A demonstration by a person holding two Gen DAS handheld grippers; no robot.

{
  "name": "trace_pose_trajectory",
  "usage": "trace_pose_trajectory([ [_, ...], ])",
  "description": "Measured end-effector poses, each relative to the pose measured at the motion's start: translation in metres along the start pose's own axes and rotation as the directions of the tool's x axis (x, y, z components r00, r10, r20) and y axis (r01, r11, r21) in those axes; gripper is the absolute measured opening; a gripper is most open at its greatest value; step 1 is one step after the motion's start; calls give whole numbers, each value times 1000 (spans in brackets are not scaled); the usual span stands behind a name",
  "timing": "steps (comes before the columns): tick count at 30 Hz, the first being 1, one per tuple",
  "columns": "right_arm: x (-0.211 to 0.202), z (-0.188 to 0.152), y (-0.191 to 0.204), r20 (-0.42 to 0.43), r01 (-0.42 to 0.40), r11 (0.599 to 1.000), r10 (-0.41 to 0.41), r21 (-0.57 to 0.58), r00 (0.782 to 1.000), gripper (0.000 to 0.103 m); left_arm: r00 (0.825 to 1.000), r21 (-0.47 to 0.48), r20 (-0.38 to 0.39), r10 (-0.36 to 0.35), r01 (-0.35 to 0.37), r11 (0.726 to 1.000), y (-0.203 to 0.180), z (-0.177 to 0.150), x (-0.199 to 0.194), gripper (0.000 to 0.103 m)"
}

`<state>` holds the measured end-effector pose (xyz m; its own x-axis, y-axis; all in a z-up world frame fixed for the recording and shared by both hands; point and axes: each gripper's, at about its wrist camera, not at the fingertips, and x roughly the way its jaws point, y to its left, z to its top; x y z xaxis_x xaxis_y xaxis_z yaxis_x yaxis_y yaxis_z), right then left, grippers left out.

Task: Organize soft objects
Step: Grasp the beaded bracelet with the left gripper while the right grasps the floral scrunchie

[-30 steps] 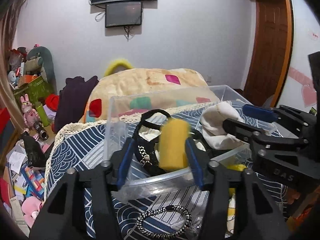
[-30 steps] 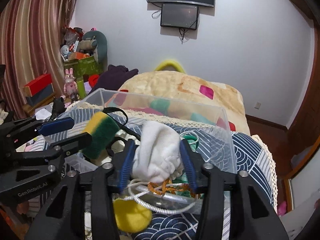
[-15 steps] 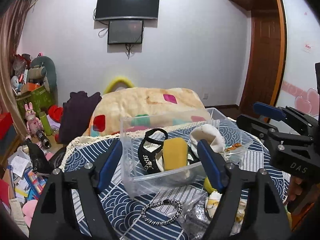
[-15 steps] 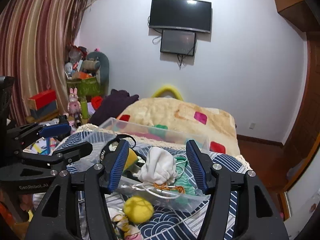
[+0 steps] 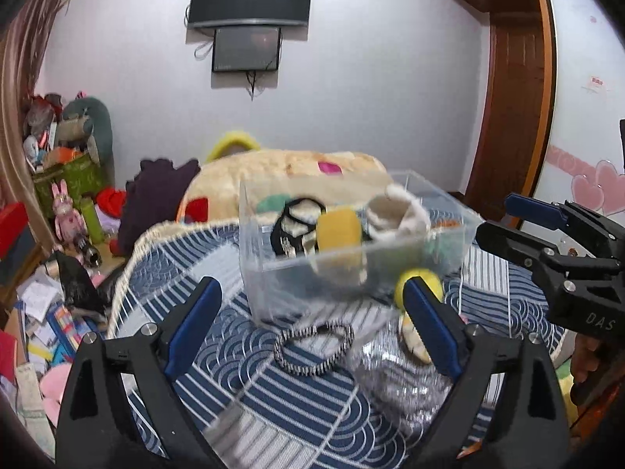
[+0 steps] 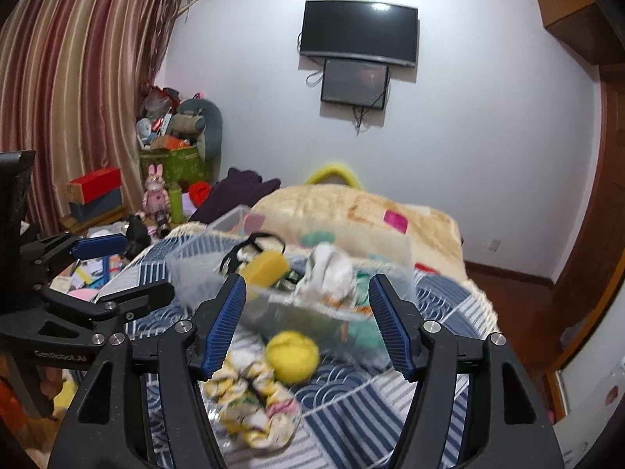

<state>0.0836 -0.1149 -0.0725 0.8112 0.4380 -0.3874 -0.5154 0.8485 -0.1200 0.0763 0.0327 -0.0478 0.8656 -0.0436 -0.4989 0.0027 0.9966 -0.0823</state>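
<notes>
Clear bin [image 5: 351, 262]: holds sponge [image 5: 338, 230], white cloth [image 6: 332, 269]; ahead of left gripper [image 5: 312, 324] and right gripper [image 6: 308, 320], both spread, empty; yellow ball [image 6: 292, 355] nearest, likely next.

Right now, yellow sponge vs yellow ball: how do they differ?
The yellow sponge is blocky and flat-sided; the yellow ball is round and fuzzy. The sponge stands inside the clear bin among other items; the ball lies outside it on the blue patterned bedspread, beside the floral scrunchie. Both are yellow, and neither is gripped.
</notes>
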Motion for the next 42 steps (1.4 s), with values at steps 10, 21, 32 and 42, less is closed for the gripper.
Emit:
trace_pose_trajectory([
  [10, 18, -37, 9, -126, -71, 997, 72, 16, 989, 62, 987, -44, -161, -4, -3, 999, 8, -39, 38, 95],
  [21, 34, -58, 16, -203, -88, 996, 90, 21, 975, 62, 982, -61, -188, 8, -19, 998, 10, -40, 62, 90],
  [32, 34, -68, -1, -231, -93, 993, 106, 68, 967, 37, 980, -64, -200, 0, -13, 998, 18, -45, 67, 51],
  [42, 29, -73, -5, -225, -73, 995, 86, 64, 970, 20, 982, -25, -185, -22, 18, 1000, 10, -56, 51, 9],
])
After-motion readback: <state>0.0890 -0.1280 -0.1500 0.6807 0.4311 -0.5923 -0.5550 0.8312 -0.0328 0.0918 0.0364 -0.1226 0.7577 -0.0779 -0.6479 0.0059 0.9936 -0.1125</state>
